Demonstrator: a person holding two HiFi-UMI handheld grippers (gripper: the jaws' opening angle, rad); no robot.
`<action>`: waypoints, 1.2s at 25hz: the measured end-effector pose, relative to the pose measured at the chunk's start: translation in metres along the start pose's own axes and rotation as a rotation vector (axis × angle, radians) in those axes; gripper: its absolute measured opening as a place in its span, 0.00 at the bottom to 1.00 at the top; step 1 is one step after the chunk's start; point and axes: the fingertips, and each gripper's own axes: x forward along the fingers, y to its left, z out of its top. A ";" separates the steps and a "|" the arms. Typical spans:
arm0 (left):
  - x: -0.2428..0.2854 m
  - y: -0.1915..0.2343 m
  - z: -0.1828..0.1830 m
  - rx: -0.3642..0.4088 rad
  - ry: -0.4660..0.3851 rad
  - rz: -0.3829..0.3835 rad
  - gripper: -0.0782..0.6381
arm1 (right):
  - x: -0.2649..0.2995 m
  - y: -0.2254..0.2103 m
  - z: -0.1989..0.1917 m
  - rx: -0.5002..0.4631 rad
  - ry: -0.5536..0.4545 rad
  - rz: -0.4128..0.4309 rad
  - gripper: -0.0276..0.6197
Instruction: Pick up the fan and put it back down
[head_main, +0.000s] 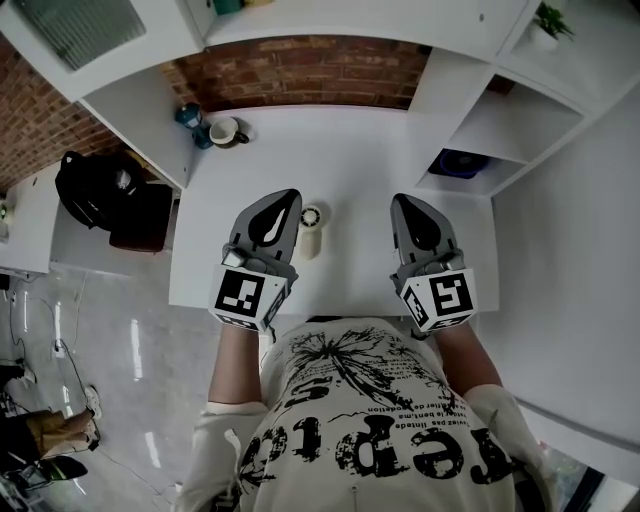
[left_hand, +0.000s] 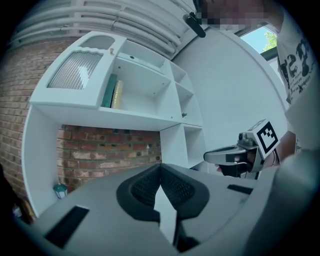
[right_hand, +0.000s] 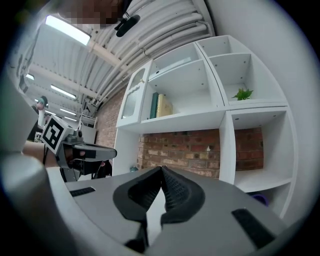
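The fan (head_main: 311, 229) is a small cream cylinder with a dark round top. It stands upright on the white table (head_main: 350, 150), just right of my left gripper (head_main: 289, 197). That gripper is held level above the table and is shut, with nothing between its fingers. My right gripper (head_main: 403, 203) hovers further right, apart from the fan, also shut and empty. In the left gripper view the closed tips (left_hand: 160, 167) point at the brick wall, with the right gripper (left_hand: 235, 155) beside them. The right gripper view shows its own closed tips (right_hand: 161, 169) and the left gripper (right_hand: 92, 152).
A mug (head_main: 228, 131) and a teal object (head_main: 190, 118) sit at the table's back left corner. A black bag (head_main: 100, 190) lies on a side surface to the left. White shelf cubbies at the right hold a dark blue item (head_main: 458, 162) and a small plant (head_main: 548, 22).
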 end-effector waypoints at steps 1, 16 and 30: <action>-0.001 0.000 0.000 -0.002 0.000 -0.001 0.13 | 0.000 0.001 0.000 0.001 0.001 0.004 0.06; -0.006 0.013 -0.011 -0.062 0.025 0.020 0.13 | 0.009 0.008 -0.018 -0.001 0.043 0.052 0.06; -0.001 0.014 -0.019 -0.018 0.085 -0.004 0.13 | 0.022 0.005 -0.024 -0.023 0.057 0.034 0.06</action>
